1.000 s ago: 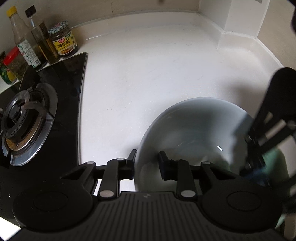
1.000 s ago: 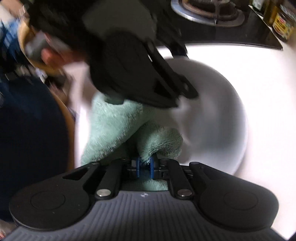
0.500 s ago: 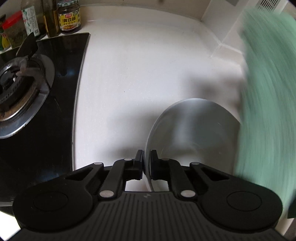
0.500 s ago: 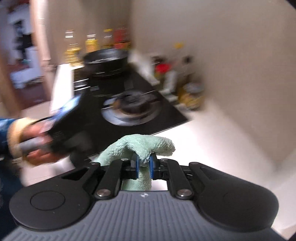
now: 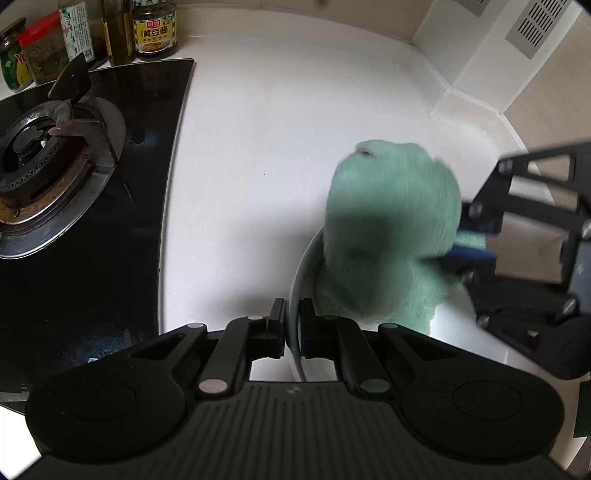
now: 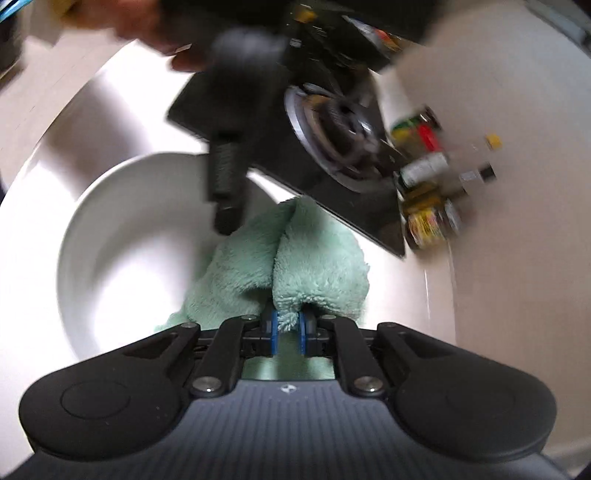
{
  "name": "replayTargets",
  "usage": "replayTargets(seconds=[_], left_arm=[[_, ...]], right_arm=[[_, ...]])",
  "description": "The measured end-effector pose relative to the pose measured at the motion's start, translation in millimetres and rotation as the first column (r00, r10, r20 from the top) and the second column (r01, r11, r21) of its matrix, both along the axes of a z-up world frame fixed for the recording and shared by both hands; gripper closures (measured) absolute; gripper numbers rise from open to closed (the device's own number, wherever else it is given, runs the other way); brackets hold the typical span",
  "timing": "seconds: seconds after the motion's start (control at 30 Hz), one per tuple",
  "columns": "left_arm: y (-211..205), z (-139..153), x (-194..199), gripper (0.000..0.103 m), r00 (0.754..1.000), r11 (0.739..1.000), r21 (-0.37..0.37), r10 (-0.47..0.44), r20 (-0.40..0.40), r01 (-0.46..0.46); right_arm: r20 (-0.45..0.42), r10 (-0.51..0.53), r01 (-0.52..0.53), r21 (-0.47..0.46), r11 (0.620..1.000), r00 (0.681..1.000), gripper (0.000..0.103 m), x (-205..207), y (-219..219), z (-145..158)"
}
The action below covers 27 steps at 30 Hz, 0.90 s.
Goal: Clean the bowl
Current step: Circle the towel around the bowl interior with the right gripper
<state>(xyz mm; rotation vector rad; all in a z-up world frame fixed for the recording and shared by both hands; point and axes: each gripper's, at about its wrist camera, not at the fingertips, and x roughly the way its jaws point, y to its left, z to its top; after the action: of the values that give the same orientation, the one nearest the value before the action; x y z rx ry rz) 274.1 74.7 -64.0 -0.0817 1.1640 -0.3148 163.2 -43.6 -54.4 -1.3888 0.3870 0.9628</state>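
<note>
1. Bowl [image 5: 301, 266] rim sits pinched between the closed fingers of the left gripper [image 5: 291, 328], at 6 o'clock of the left wrist view; only a thin arc of white rim shows there, rising toward 12 o'clock.
2. The bowl [image 6: 122, 236] is white and sits on the white counter [image 5: 258, 147]; in the right wrist view its hollow fills the area around 9 o'clock, and motion blur softens its edges.
3. The right gripper [image 6: 287, 328] has its blue-padded fingers [image 6: 273, 330] pressed onto a fold of a green fleecy cloth [image 6: 295, 266], which bulges forward toward 12 o'clock of that view.
4. In the left wrist view the same cloth [image 5: 388, 229] hangs as a blurred green mass over the bowl, just past the left gripper's fingertips toward 1 o'clock, and hides most of the bowl's inside.
5. The right gripper [image 5: 469, 236] enters that view from 3 o'clock, its blue pads against the cloth's right edge.
6. Whether the cloth touches the bowl's inner wall cannot be told for sure; it overlaps the bowl's right side in the right wrist view.
7. A black glass hob [image 5: 92, 229] lies at 9 o'clock of the left wrist view, with a round gas burner [image 5: 48, 173] on it.
8. Jars and bottles [image 5: 92, 40] stand in a row at 11 o'clock, behind the hob against the wall.
9. The left gripper [image 6: 225, 166] appears in the right wrist view as a dark blurred shape at 12 o'clock, reaching down to the bowl's far rim, with the person's hand [image 6: 155, 29] above it.
</note>
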Motion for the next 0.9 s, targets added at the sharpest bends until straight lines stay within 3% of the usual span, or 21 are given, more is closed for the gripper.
replayTargets(seconds=[0.2, 0.33, 0.43, 0.5, 0.63, 0.73, 0.8, 0.9], left_arm=[[-0.2, -0.5, -2.7, 0.098, 1.0, 1.0, 0.017, -0.01, 0.01, 0.01], [-3.2, -1.4, -5.6, 0.097, 1.0, 0.999, 0.035, -0.017, 0.027, 0.016], [-5.9, -1.7, -7.2, 0.094, 0.999, 0.999, 0.048, -0.019, 0.045, 0.017], [-9.0, -2.2, -7.7, 0.092, 0.998, 0.998, 0.058, -0.025, 0.059, 0.021], [-18.4, -4.1, -4.5, 0.086, 0.996, 0.997, 0.07, -0.043, 0.084, 0.037], [-28.5, -4.2, -1.2, 0.081, 0.993, 0.995, 0.081, -0.061, 0.101, 0.053], [-33.8, -4.1, 1.9, 0.078, 0.992, 0.995, 0.074, -0.075, 0.102, 0.067], [-40.6, -3.4, 5.8, 0.073, 0.989, 0.993, 0.076, -0.095, 0.111, 0.087]], right_arm=[[-0.011, 0.016, -0.018, -0.163, 0.987, 1.0, 0.094, 1.2, 5.5, -16.0], [-0.095, -0.109, 0.085, -0.229, 0.97, 0.99, 0.094, 11.2, 13.7, -19.3], [-0.201, -0.264, 0.201, -0.288, 0.936, 0.943, 0.094, 26.3, 22.4, -16.8], [-0.338, -0.41, 0.3, -0.333, 0.894, 0.847, 0.094, 47.1, 26.0, -11.6], [-0.547, -0.521, 0.341, -0.4, 0.85, 0.655, 0.094, 77.7, 21.2, -8.3], [-0.662, -0.524, 0.32, -0.415, 0.851, 0.536, 0.094, 89.4, 12.7, -8.8], [-0.769, -0.51, 0.328, -0.402, 0.855, 0.385, 0.095, 102.2, 2.0, -11.1], [-0.838, -0.466, 0.353, -0.361, 0.863, 0.283, 0.095, 109.7, -10.8, -12.2]])
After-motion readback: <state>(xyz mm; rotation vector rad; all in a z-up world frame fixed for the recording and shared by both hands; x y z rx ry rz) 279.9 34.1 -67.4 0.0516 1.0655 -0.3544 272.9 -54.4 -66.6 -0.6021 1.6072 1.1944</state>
